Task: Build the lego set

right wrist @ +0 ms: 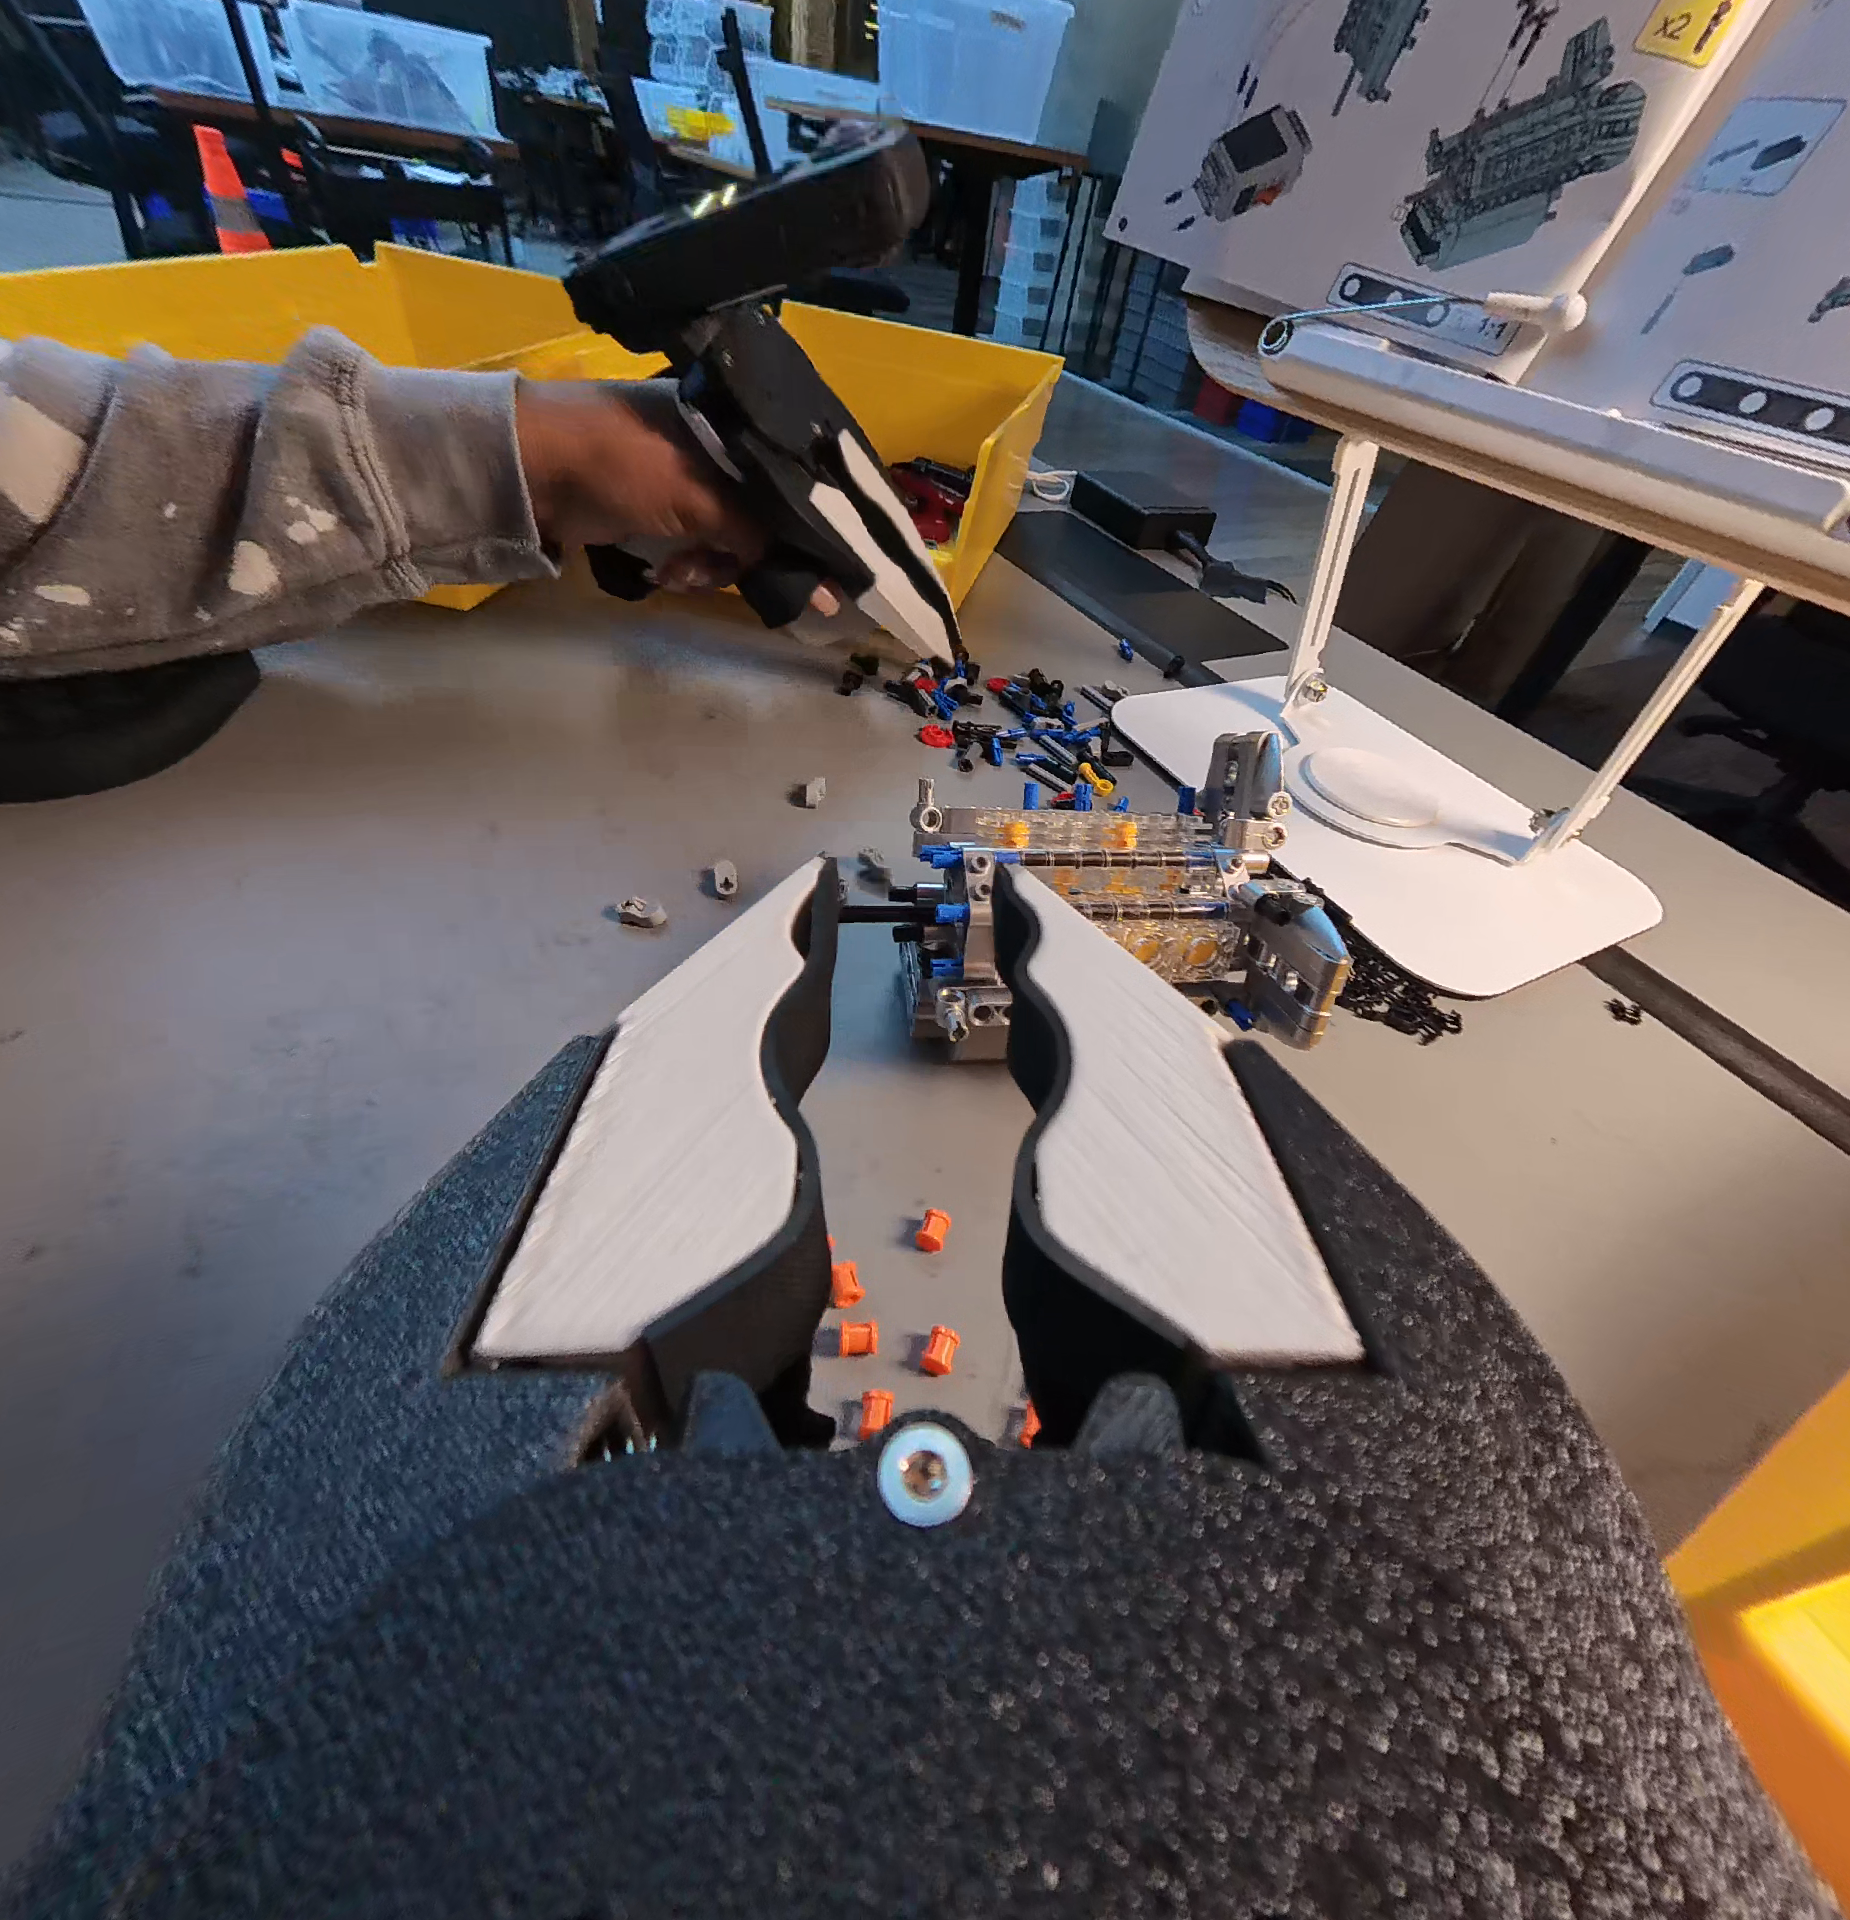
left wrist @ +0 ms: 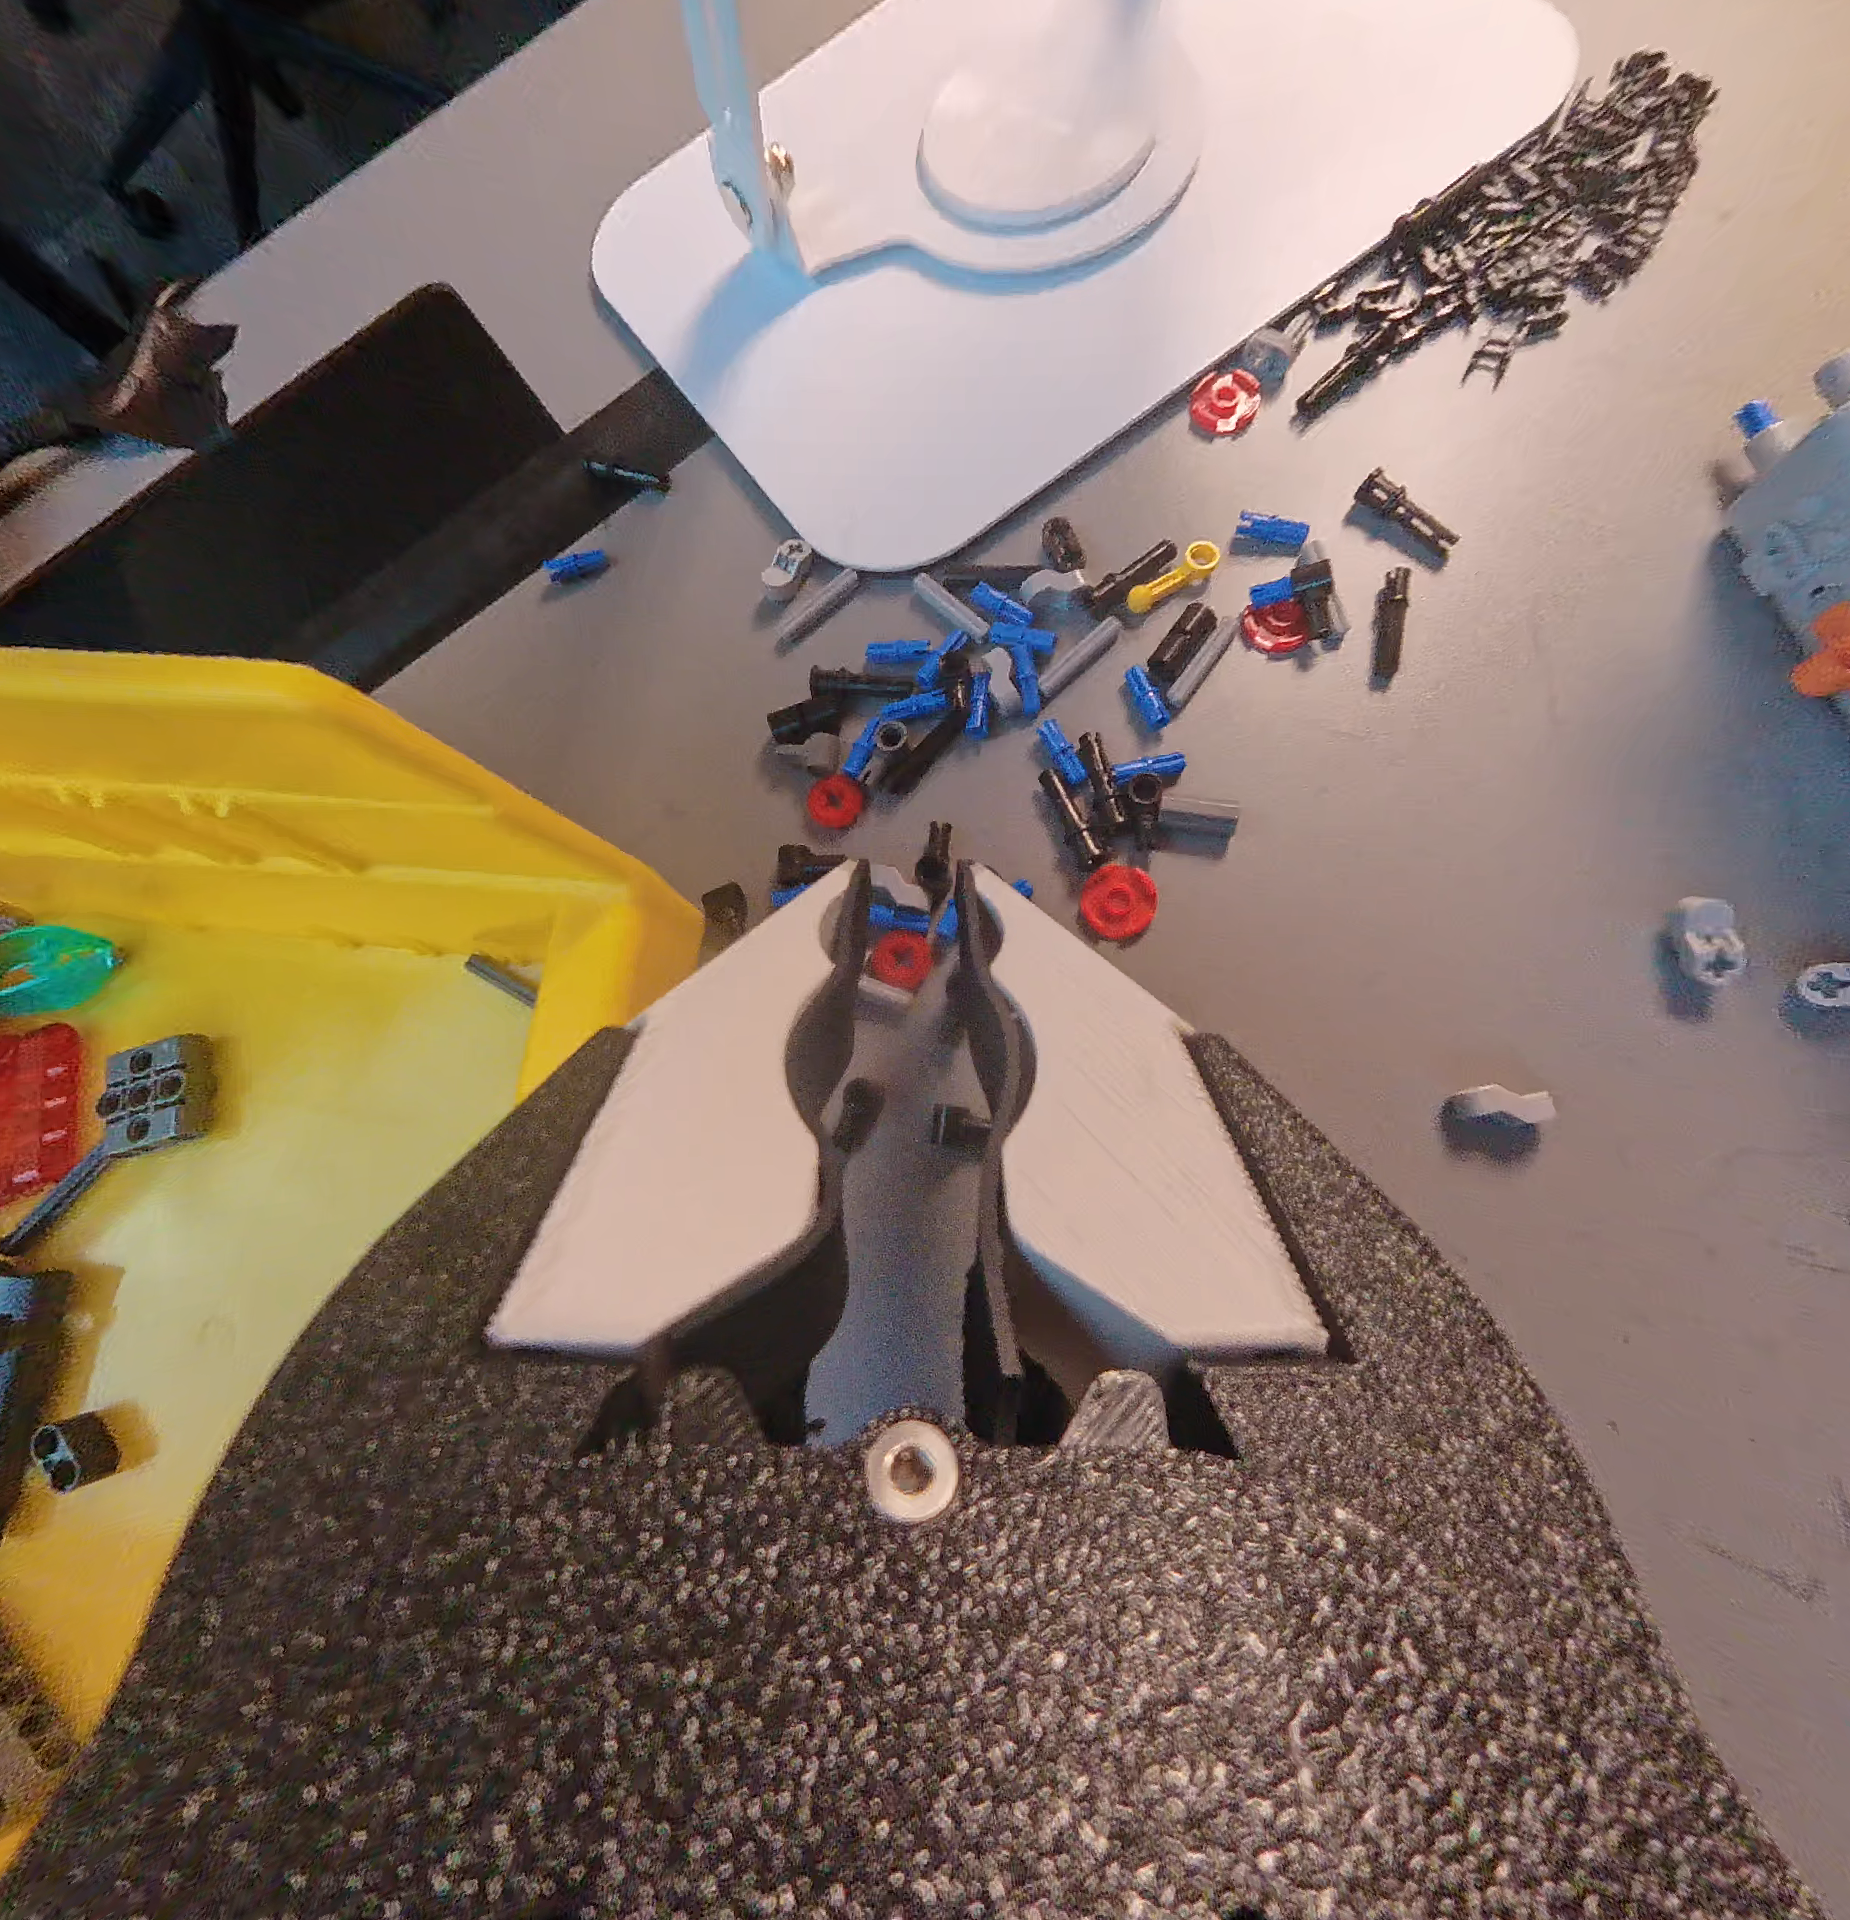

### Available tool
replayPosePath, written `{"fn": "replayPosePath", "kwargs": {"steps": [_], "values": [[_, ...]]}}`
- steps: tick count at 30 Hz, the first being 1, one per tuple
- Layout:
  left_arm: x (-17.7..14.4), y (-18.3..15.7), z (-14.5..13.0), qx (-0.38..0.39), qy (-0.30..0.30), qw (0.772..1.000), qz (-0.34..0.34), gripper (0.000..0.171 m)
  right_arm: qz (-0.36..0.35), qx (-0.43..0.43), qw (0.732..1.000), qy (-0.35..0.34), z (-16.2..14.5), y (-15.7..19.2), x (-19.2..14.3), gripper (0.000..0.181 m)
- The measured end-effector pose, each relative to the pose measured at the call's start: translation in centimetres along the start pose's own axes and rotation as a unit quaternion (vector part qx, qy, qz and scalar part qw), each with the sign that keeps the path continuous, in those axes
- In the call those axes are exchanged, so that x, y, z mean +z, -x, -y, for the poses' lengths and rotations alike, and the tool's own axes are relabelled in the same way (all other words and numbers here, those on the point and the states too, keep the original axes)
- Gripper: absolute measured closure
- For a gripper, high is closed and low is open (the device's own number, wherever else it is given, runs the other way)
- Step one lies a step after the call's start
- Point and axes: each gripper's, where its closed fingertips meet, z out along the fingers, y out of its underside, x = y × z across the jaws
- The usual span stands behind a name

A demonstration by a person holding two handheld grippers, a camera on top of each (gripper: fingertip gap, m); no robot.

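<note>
A grey surface (left wrist: 1420, 1039) carried a yellow bin (left wrist: 277, 831) at far left and a white stand (left wrist: 952, 395) at far right. Between them lay a scatter of small blue, black and red pins (left wrist: 1004, 707). The left gripper (left wrist: 910, 894), angled down, was nearly closed among them, tips around a black pin (left wrist: 936, 852). The right gripper (right wrist: 910, 883) lay low and open, its tips at a grey brick model (right wrist: 1108, 914), orange pegs (right wrist: 900, 1320) beneath.

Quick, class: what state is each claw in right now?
Left claw: nearly shut, tips down in the loose pins; grip unclear.
Right claw: open, empty, before the brick assembly.
</note>
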Motion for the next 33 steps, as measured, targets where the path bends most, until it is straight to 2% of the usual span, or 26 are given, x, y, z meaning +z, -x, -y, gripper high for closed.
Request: {"fn": "replayPosePath", "kwargs": {"steps": [7,12,21,28,33], "values": [[1.7,0.3,-1.1,0.004,0.045,0.999,0.004,0.159,0.006,-0.008,1.000,0.005,-0.2,0.3,0.2,0.153],[2.0,-0.5,-0.8,0.023,0.036,0.999,-0.013,0.156,0.007,-0.009,1.000,0.005,-0.2,0.4,0.2,0.153],[1.3,0.0,-1.6,0.014,0.042,0.999,-0.015,0.157,0.004,-0.011,1.000,0.009,-0.3,0.3,0.2,0.153],[1.7,-0.2,-1.3,0.019,0.037,0.999,-0.017,0.163,0.004,-0.014,1.000,0.013,-0.5,0.4,0.3,0.153],[0.8,-0.3,-0.7,0.054,0.027,0.998,-0.008,0.165,0.001,-0.017,1.000,0.013,-0.4,0.3,0.2,0.153]]}}
